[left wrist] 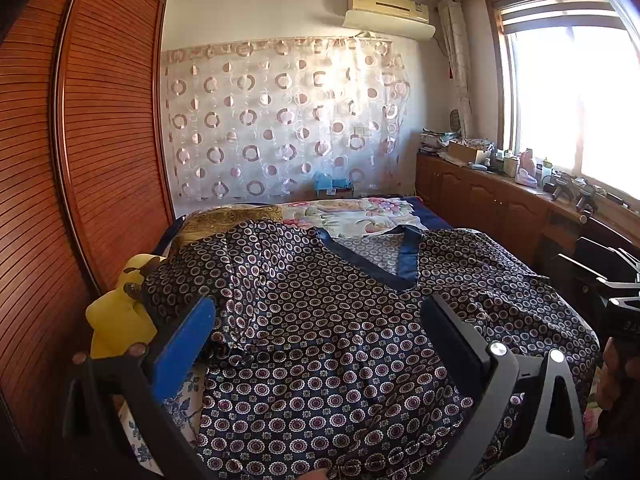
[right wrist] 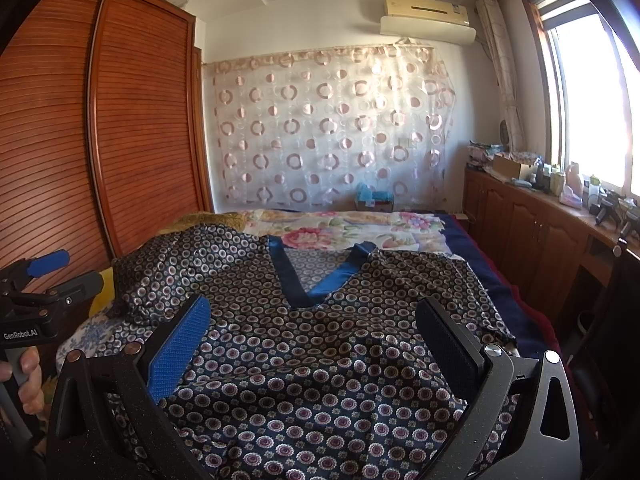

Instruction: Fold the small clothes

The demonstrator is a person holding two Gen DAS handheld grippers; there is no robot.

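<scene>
Both wrist views low over the bed (left wrist: 432,220), facing headboard wall, sharing shirt (right wrist: 320,360)

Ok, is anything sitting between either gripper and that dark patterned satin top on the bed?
Nothing visible. The dark circle-patterned satin top lies spread directly under the open right gripper and the open left gripper, with no other item on it.
</scene>
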